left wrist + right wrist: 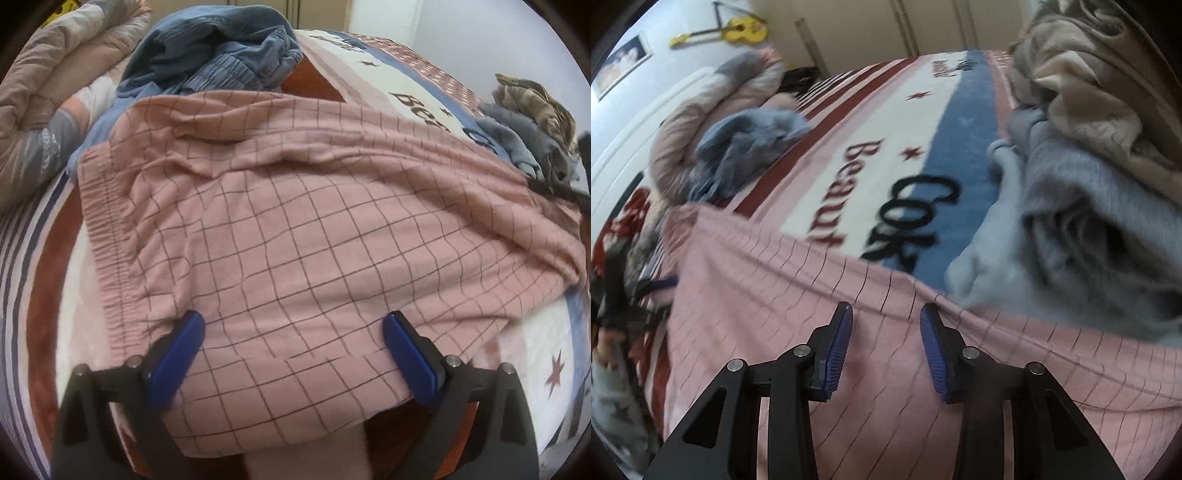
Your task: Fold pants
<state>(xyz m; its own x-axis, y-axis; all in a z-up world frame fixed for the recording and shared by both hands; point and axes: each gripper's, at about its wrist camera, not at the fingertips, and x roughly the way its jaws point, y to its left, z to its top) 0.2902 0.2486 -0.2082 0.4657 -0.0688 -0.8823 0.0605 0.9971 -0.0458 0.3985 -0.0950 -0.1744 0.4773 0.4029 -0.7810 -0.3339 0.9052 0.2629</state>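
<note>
Lying on a striped blanket [923,122], pink pants [295,229] sit between both spread grippers [293,354] [886,347].

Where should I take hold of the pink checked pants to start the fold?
Grip the pink checked pants at the gathered elastic waistband, at its near corner. They lie spread flat across the bed, waistband to the left in the left view, so that edge is thick and easy to pinch. Come from the near side; the left hand-held gripper, open, is already over that corner.
</note>
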